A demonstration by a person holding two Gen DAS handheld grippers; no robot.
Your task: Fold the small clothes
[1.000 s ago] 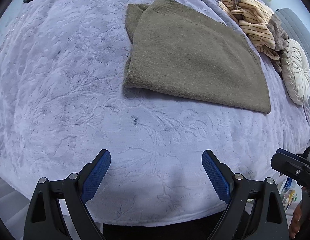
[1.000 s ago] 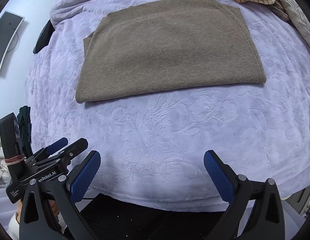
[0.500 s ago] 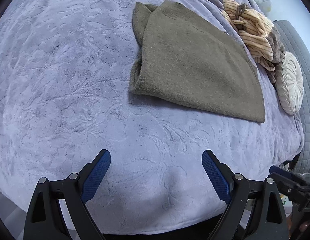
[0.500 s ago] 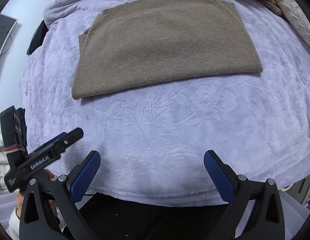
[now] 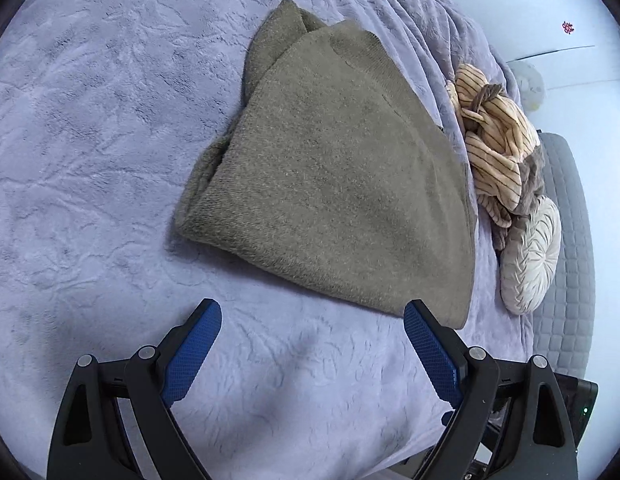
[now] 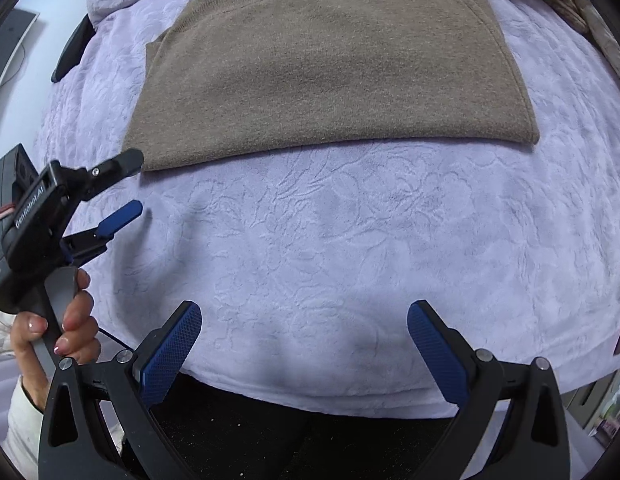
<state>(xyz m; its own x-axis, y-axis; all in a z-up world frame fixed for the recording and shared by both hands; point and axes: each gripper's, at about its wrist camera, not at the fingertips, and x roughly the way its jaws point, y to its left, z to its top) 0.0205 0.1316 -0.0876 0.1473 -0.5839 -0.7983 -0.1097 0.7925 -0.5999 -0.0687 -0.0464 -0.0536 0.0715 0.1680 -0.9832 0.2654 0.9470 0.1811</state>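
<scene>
A folded olive-brown knit garment (image 5: 334, 176) lies flat on the lilac bed cover (image 5: 89, 120); it also shows in the right wrist view (image 6: 330, 68). My left gripper (image 5: 312, 320) is open and empty, just short of the garment's near edge, its right fingertip close to the near right corner. In the right wrist view the left gripper (image 6: 129, 186) hovers open by the garment's near left corner. My right gripper (image 6: 303, 324) is open and empty over the bed's front edge, well short of the garment.
A striped beige cloth pile (image 5: 494, 132) and a round white cushion (image 5: 530, 256) lie beyond the garment to the right. A grey quilted surface (image 5: 566, 240) borders the bed. The bed cover (image 6: 350, 240) drops off at the front onto dark floor (image 6: 269, 440).
My left gripper has moved forward and up to the garment's near edge, turning right. The right gripper has moved slightly closer. Both stay open.
</scene>
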